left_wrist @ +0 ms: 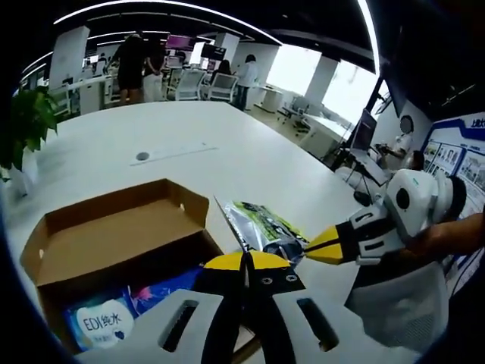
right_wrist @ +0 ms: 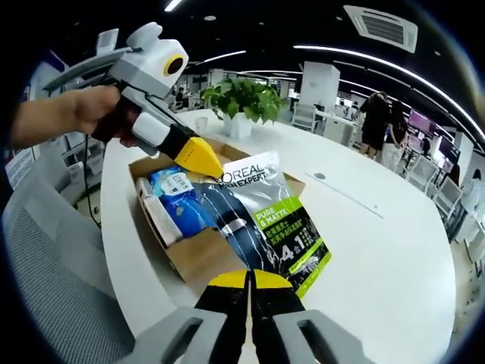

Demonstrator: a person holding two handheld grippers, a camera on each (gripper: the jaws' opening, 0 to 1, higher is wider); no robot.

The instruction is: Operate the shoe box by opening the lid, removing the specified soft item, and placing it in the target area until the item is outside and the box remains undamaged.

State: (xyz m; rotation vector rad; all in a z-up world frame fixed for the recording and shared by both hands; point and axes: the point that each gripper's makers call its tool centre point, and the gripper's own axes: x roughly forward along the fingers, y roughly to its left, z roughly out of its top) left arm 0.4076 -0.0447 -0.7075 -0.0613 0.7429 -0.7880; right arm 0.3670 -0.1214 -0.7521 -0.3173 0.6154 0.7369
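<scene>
Shoe box point(right_wrist: 198, 250), brown cardboard, sits near the edge of the white table point(right_wrist: 394, 250), lid open. In the left gripper view the lid flap point(left_wrist: 114, 227) stands tilted back on the far side of the box. Box's long axis in the right gripper view runs from near the camera away toward the potted plant point(right_wrist: 244, 98).

Soft item: a flat silver, black and green pouch point(right_wrist: 261, 220). Its near end is clamped in the right gripper point(right_wrist: 250, 277), jaws closed on it. Long axis runs from that gripper away over the box, printed face up, far top edge above the box interior. In the left gripper view it shows nearly edge-on, beside the box's right corner.

Left gripper point(left_wrist: 246, 262): yellow tips pressed together, nothing seen between them, at the pouch's top edge above the box. A hand point(right_wrist: 72, 121) holds it in the right gripper view.

In the box: a blue and white tissue pack point(left_wrist: 98, 324), partly under the pouch in the right gripper view.

Room: table bare and wide beyond the box and to the pouch's side. A mesh chair point(right_wrist: 61, 273) stands just off the near table edge. Far off: desks, people standing, ceiling lights.
</scene>
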